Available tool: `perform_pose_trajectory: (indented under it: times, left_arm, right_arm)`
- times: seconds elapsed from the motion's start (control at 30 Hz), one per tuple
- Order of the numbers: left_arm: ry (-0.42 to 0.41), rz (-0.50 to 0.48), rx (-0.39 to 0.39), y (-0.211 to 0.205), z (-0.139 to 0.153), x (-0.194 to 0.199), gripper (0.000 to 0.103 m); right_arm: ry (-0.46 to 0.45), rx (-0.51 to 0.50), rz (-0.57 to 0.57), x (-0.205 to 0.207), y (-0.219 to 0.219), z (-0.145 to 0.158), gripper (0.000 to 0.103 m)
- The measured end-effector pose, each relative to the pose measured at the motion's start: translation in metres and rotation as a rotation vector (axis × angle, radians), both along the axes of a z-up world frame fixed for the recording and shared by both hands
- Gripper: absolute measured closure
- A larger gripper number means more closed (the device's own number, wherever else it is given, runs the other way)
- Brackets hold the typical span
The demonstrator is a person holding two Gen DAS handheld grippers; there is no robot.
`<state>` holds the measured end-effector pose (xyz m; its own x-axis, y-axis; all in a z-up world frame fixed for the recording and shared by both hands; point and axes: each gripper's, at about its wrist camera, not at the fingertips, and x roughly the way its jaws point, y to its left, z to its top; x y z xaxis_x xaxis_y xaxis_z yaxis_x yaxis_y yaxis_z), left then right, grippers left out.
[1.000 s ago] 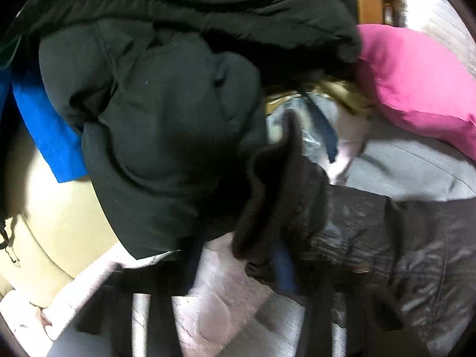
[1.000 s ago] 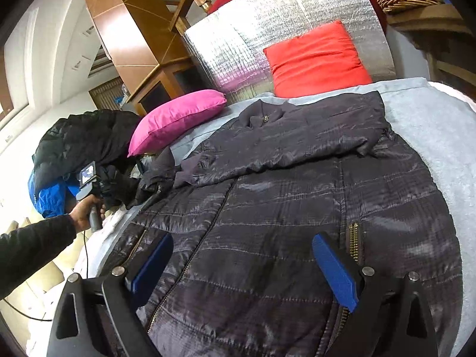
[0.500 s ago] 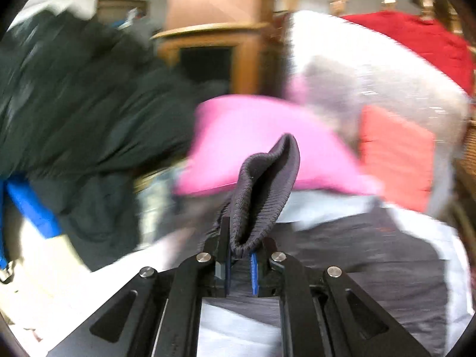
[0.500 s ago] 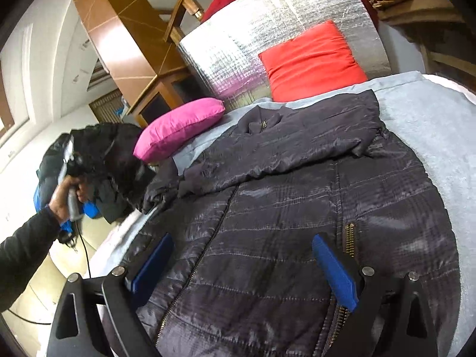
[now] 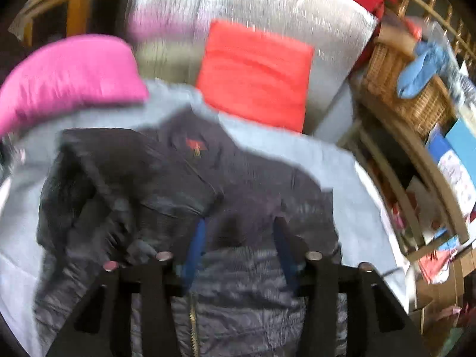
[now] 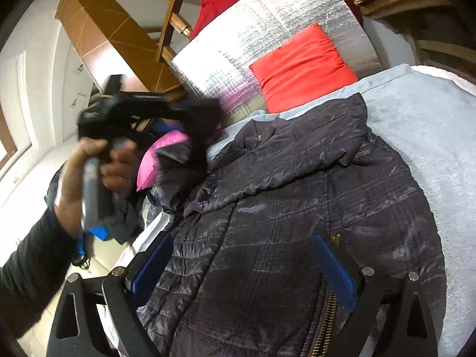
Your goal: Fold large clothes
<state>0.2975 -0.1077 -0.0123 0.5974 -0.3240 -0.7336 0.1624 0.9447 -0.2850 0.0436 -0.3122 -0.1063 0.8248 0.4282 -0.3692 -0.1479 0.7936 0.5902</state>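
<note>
Light: soft, even indoor daylight.
Glare: silver foil panel (image 6: 267, 29) glints.
Blur: left wrist view smeared throughout; right wrist view sharp except the person's hand (image 6: 89, 175).
Edges: fisheye bending, black corners.

Dark quilted jacket (image 6: 297, 208): shiny, near-black, horizontal stitch lines. Spread front-up on light grey blanket (image 6: 422, 125), covering most of it. Collar toward red cushion (image 6: 300, 65), just short of it. Centre zip closed; brass pocket zip on one side. One sleeve folded across chest; other sleeve raised off blanket edge, bunched, blurred.
</note>
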Motion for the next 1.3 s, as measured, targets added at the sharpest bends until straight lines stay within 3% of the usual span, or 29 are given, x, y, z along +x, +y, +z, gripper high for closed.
perform_pose_trajectory:
  times: [0.13, 0.23, 0.37, 0.43, 0.57, 0.73, 0.83, 1.0, 1.03, 1.07, 1.1, 1.17, 1.3]
  left_arm:
    - [-0.002, 0.048, -0.017, 0.027, -0.012, -0.020, 0.051]
    - [-0.043, 0.154, -0.046, 0.084, -0.025, -0.030, 0.039]
    - [-0.104, 0.306, -0.030, 0.153, -0.045, -0.070, 0.038]
    - [-0.100, 0.348, -0.027, 0.173, -0.063, -0.084, 0.037]
    - [-0.088, 0.368, -0.047, 0.192, -0.099, -0.103, 0.038]
    - [-0.105, 0.374, -0.095, 0.210, -0.123, -0.116, 0.038]
    - [-0.085, 0.377, -0.173, 0.219, -0.132, -0.113, 0.038]
    - [-0.089, 0.359, -0.209, 0.218, -0.133, -0.110, 0.037]
    - [-0.088, 0.360, -0.212, 0.219, -0.134, -0.111, 0.037]
    - [-0.085, 0.361, -0.219, 0.219, -0.134, -0.110, 0.038]
    - [-0.085, 0.363, -0.225, 0.220, -0.134, -0.110, 0.038]
    - [-0.085, 0.366, -0.228, 0.221, -0.134, -0.111, 0.038]
    - [-0.083, 0.368, -0.227, 0.221, -0.135, -0.111, 0.038]
  right_arm:
    - [-0.004, 0.038, -0.020, -0.001, -0.011, 0.001, 0.006]
    - [0.003, 0.070, -0.025, 0.000, -0.015, -0.002, 0.006]
    - [0.044, 0.122, -0.019, 0.003, -0.016, -0.007, 0.006]
    - [0.068, 0.215, -0.008, 0.010, -0.018, -0.005, 0.006]
    - [0.110, 0.339, 0.002, 0.068, -0.021, 0.013, 0.006]
    - [0.286, 0.349, -0.028, 0.160, -0.021, 0.003, 0.007]
    - [0.365, 0.260, -0.049, 0.195, -0.013, -0.005, 0.010]
    - [0.461, 0.111, -0.046, 0.223, 0.003, -0.017, 0.036]
    - [0.482, 0.084, -0.047, 0.226, 0.007, -0.019, 0.047]
    - [0.502, 0.048, -0.042, 0.230, 0.010, -0.021, 0.074]
    - [0.533, -0.012, -0.038, 0.234, 0.015, -0.022, 0.078]
    - [0.521, -0.139, -0.021, 0.234, 0.028, -0.011, 0.088]
    - [0.402, -0.381, -0.033, 0.226, 0.045, 0.041, 0.090]
